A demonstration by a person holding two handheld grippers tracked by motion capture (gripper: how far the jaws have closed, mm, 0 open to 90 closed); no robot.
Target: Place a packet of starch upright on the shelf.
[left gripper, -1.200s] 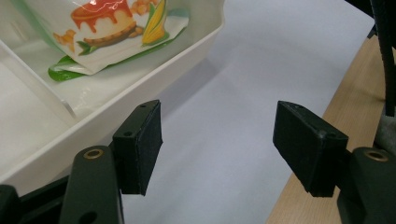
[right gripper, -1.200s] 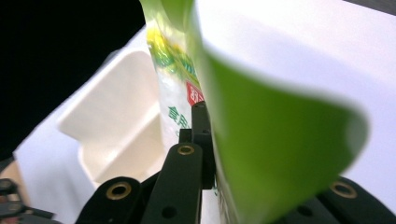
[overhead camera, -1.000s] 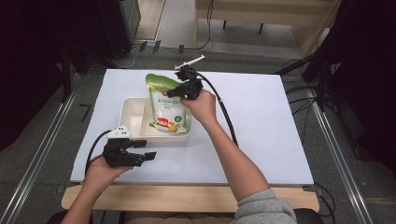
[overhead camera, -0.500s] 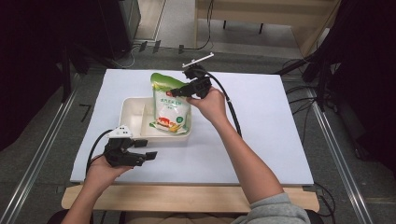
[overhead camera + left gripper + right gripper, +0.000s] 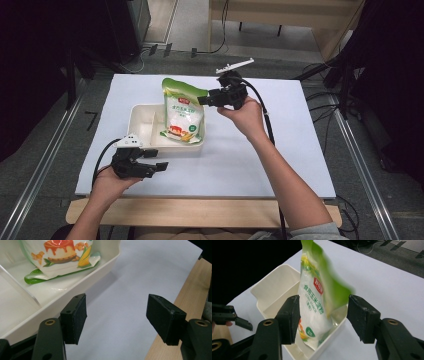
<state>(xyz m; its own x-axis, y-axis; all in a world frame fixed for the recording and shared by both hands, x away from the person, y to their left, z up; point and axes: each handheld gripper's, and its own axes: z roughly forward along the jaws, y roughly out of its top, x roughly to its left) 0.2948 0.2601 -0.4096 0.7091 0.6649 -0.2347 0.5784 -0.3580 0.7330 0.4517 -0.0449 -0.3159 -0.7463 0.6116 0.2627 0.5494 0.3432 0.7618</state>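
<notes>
Right tool (image 5: 206, 99) jaws just opened, parted and clear of pouch (image 5: 183, 112), standing in right compartment of white tray (image 5: 138, 116) at frame centre. Left tool (image 5: 159, 165) agape, empty, lower left on counter (image 5: 260, 160). Release step apparently done; next likely: back right tool off without tipping pouch.

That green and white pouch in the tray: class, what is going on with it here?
A person works at a white table with a gripper in each hand. The pouch of corn starch stands upright in the white divided tray. The right gripper has just been opening and sits beside the pouch's top, its pads off the pouch. The left gripper rests open on the table near the tray's front corner.
</notes>
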